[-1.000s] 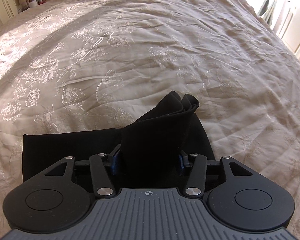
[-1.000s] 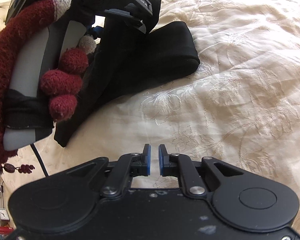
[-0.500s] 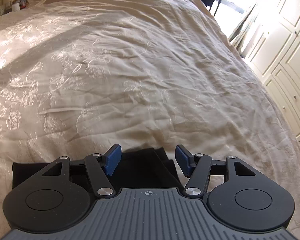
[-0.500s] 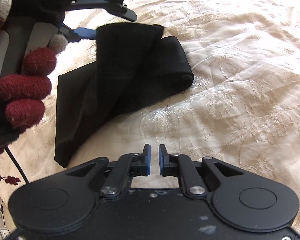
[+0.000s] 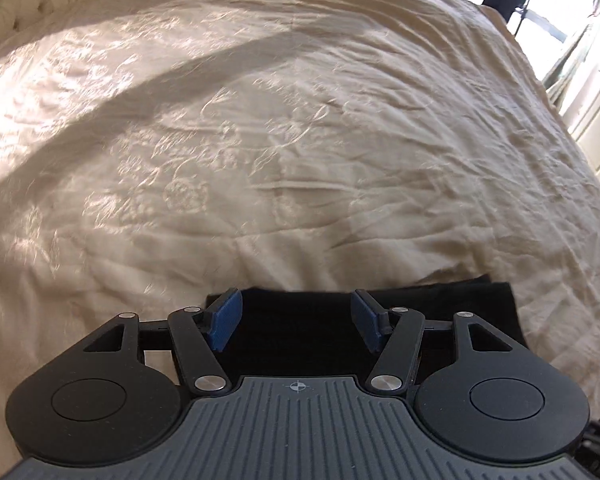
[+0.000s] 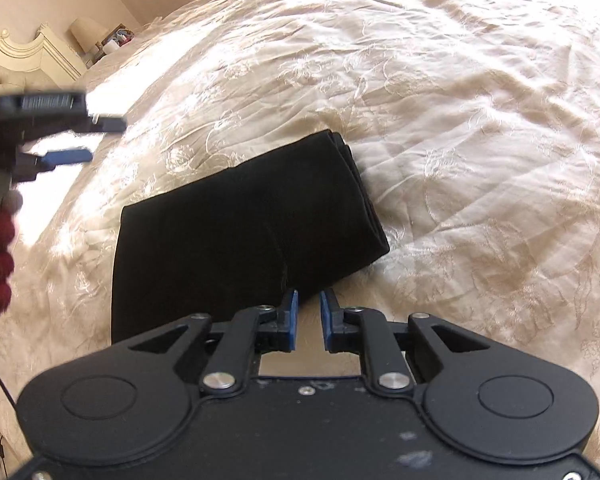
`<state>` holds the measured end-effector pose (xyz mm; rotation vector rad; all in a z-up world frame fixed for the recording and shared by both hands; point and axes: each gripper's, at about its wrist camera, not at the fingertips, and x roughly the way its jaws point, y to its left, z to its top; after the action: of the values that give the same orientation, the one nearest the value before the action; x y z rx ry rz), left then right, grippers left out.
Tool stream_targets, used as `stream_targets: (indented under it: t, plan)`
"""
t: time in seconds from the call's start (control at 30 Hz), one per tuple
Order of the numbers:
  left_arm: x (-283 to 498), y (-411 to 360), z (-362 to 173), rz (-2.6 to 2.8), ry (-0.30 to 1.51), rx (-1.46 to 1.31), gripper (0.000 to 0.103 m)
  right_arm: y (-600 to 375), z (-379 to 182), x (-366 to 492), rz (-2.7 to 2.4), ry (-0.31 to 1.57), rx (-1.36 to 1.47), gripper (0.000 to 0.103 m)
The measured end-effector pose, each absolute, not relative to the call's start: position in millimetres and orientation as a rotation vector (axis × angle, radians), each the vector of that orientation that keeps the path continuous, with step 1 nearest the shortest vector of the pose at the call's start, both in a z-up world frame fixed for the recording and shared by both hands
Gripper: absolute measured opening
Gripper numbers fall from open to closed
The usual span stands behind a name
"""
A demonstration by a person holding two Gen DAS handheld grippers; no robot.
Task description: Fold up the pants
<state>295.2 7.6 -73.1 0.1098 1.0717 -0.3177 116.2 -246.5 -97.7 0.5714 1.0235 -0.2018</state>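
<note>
The black pants (image 6: 244, 232) lie folded into a compact rectangle on the cream bedspread (image 6: 460, 120). In the left wrist view the pants (image 5: 296, 332) show just below my left gripper (image 5: 296, 322), which is open and empty above them. In the right wrist view my left gripper (image 6: 88, 140) hovers at the far left, open, above and left of the pants. My right gripper (image 6: 308, 318) sits at the near edge of the pants, jaws nearly together with a narrow gap and nothing between them.
The embroidered bedspread (image 5: 300, 120) covers the whole bed. A tufted headboard (image 5: 12, 12) and a nightstand with a lamp (image 6: 88, 36) stand at the far left. White cupboards (image 5: 596, 120) and a window are on the right.
My left gripper opened, let go of the pants and lifted away to the left. The pants dropped into a flat fold. My right gripper moved closer to their near edge.
</note>
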Motion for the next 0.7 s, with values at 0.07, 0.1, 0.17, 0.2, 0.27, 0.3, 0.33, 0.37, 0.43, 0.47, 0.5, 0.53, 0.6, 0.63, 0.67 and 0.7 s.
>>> stream_targets:
  t: [0.07,0.1,0.17,0.2,0.27,0.3,0.33,0.37,0.43,0.47,0.5,0.53,0.6,0.63,0.67,0.7]
  plan:
    - [289.6,32.6,-91.5,-0.269,1.123,0.098,0.058,-250.4,-95.6,124.3,-0.209,1.010,0.558,0.019]
    - [286.2,42.7,-100.0,-0.248,1.147,0.096,0.058,-251.7,-94.8,128.0,-0.213,1.004,0.553,0.020]
    - [280.2,56.5,-112.5,-0.223,1.185,0.086,0.058,-255.0,-93.4,137.3,-0.219,0.995,0.544,0.022]
    - [278.0,62.4,-117.8,-0.216,1.202,0.082,0.058,-256.2,-93.6,141.6,-0.223,0.993,0.539,0.022]
    - [274.3,66.7,-125.7,-0.212,1.221,0.087,0.058,-258.6,-94.5,151.9,-0.234,0.991,0.517,0.023]
    - [274.1,66.6,-129.1,-0.214,1.228,0.095,0.058,-259.7,-95.1,156.8,-0.241,0.990,0.503,0.024]
    - [274.6,64.9,-132.6,-0.217,1.234,0.105,0.058,-260.4,-95.6,160.7,-0.246,0.989,0.492,0.025]
    - [276.1,62.4,-135.9,-0.220,1.239,0.115,0.058,-262.6,-96.4,165.3,-0.251,0.987,0.477,0.027]
    - [279.0,58.1,-146.1,-0.219,1.246,0.144,0.058,-264.8,-99.3,172.6,-0.260,0.988,0.457,0.030]
    - [281.5,56.1,-150.3,-0.214,1.249,0.153,0.059,-266.4,-100.6,177.3,-0.265,0.989,0.445,0.031]
    - [284.2,55.6,-156.4,-0.205,1.258,0.152,0.061,-267.7,-102.4,182.1,-0.269,0.991,0.436,0.033]
    - [287.0,55.9,-161.4,-0.196,1.269,0.141,0.062,-268.9,-104.2,185.5,-0.273,0.991,0.428,0.034]
    - [292.3,59.9,-168.8,-0.175,1.282,0.102,0.068,-271.8,-110.0,194.4,-0.280,0.991,0.411,0.038]
    - [293.6,62.2,-170.4,-0.167,1.282,0.084,0.070,-273.5,-112.9,197.8,-0.280,0.989,0.403,0.038]
    - [293.8,64.2,-171.4,-0.164,1.281,0.073,0.072,-275.2,-116.0,201.1,-0.277,0.988,0.397,0.040]
    - [293.5,65.7,-171.8,-0.164,1.280,0.069,0.073,-277.0,-119.6,204.4,-0.272,0.990,0.391,0.041]
